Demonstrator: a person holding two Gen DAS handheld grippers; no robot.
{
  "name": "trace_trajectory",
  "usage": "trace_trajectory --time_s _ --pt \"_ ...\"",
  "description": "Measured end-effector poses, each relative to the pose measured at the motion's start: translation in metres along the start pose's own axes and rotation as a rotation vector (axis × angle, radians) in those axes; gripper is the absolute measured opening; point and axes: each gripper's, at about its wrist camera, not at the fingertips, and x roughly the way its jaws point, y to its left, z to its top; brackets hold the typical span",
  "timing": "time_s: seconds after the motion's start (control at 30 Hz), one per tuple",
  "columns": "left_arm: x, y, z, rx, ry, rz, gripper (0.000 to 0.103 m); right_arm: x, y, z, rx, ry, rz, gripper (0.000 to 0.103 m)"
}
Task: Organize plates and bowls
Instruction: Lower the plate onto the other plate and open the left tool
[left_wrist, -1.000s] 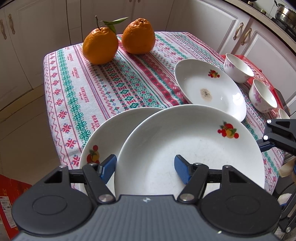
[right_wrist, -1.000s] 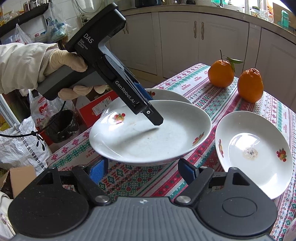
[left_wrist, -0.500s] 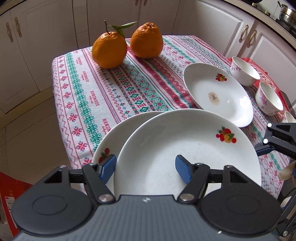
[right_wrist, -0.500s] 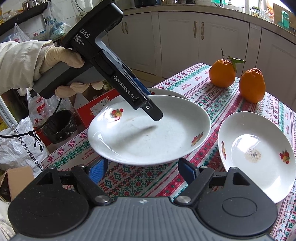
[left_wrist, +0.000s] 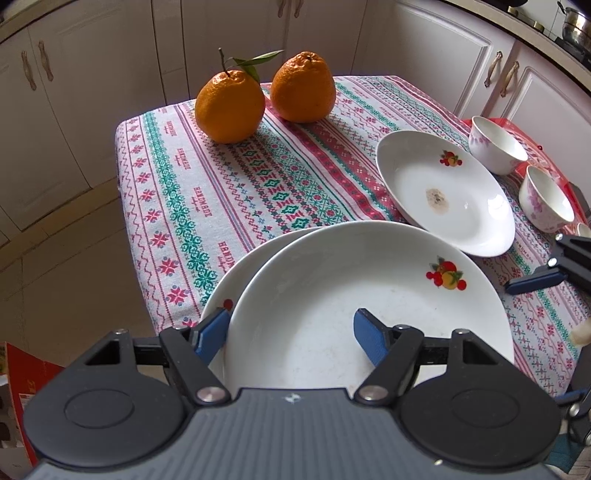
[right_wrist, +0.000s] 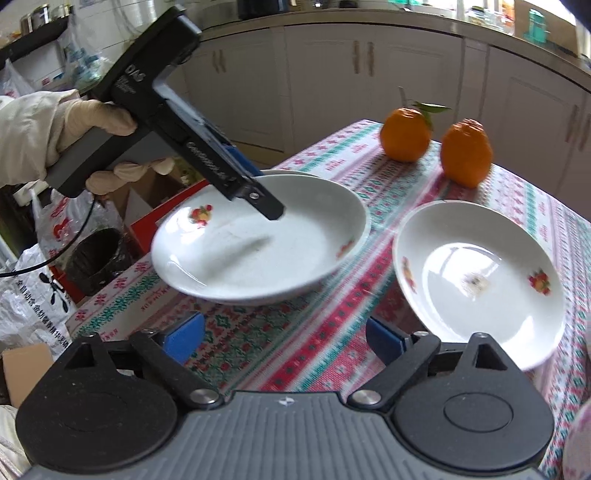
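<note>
In the left wrist view, the left gripper (left_wrist: 290, 332) is clamped on the near rim of a white plate (left_wrist: 365, 295) with a fruit print: one blue finger (left_wrist: 212, 332) sits under the rim at 9 o'clock, the other lies inside the plate. This held plate covers most of a second plate (left_wrist: 236, 273), whose edge shows at 10 o'clock of it. At 12 o'clock, at the far end of the patterned tablecloth (left_wrist: 192, 206), stand two oranges (left_wrist: 229, 107) just beside each other — the left one has a stalk and a leaf. At 2 o'clock lies a third plate (left_wrist: 443, 192) with a brown stain in the middle, and beyond it, toward 3 o'clock, are two small bowls (left_wrist: 496, 149) with pink flowers.

In the right wrist view, a gloved hand (right_wrist: 79, 140) holds the left gripper at 10 o'clock. The held plate (right_wrist: 258, 240) appears lifted and slightly tilted over the cloth, though the picture is blurred. The right gripper (right_wrist: 284, 338) is spread apart — nothing is between its fingers. The stained plate (right_wrist: 480, 280) lies at 2 o'clock of it.
</note>
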Motion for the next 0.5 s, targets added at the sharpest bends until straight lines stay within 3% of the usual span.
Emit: trace_trajectory --time_s 0.3,0.5 --pt "-0.006 -0.005 -0.002 0.015 -0.041 0.103 0.082 -0.014 -0.011 -0.019 0.048 0.002 -0.103 0.103" --pt "-0.024 -0.013 -0.008 -0.005 -0.101 0.11 0.082 -0.02 -0.014 -0.031 0.073 0.005 -0.201 0.103"
